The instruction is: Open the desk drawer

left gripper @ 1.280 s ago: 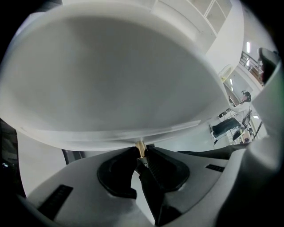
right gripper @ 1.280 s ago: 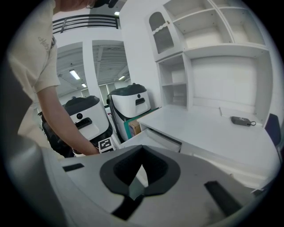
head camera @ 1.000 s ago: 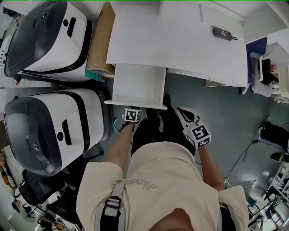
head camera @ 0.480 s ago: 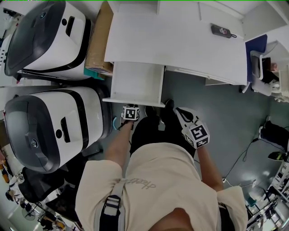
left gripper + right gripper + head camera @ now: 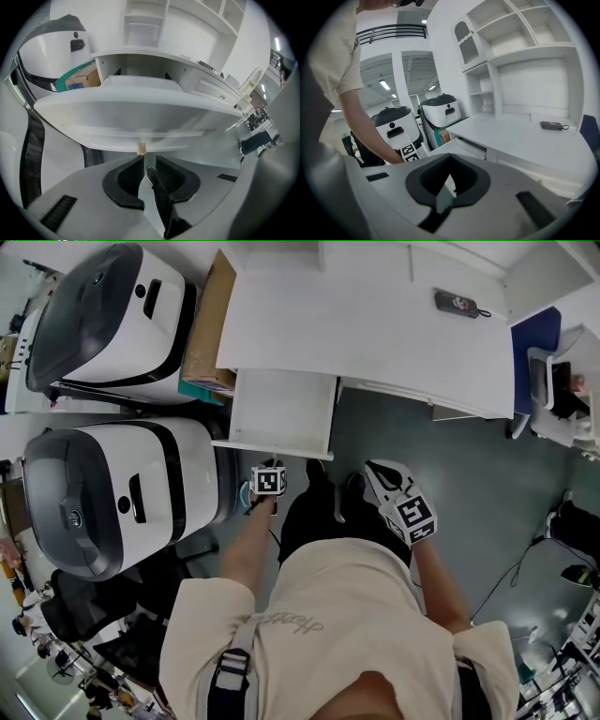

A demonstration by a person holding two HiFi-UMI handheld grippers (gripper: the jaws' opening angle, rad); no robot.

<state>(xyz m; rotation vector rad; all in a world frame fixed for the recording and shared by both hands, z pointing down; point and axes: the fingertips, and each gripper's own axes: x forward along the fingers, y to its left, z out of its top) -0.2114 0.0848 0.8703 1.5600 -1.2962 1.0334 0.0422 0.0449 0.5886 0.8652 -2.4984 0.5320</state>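
Observation:
The white desk (image 5: 375, 324) has its drawer (image 5: 281, 409) pulled out towards me, and its inside looks empty. In the left gripper view I see the drawer front (image 5: 140, 117) from below, with a small tan knob (image 5: 141, 149) just beyond the fingertips. My left gripper (image 5: 149, 165) points steeply down, close under the drawer front (image 5: 268, 482). Its jaws stand apart with nothing between them. My right gripper (image 5: 377, 472) hovers to the right of the drawer over the grey floor. Its jaws (image 5: 450, 161) meet at the tips and hold nothing.
Two large white-and-black machines (image 5: 103, 315) (image 5: 103, 498) stand left of the drawer, with a cardboard box (image 5: 208, 324) against the desk's side. A small black device (image 5: 457, 304) lies on the desk. My legs and shoes (image 5: 323, 493) are between the grippers. Cables (image 5: 506, 568) trail at right.
The left gripper has lifted a little and drawn slightly off the drawer front. The right gripper has shifted slightly. The drawer stays pulled out as before.

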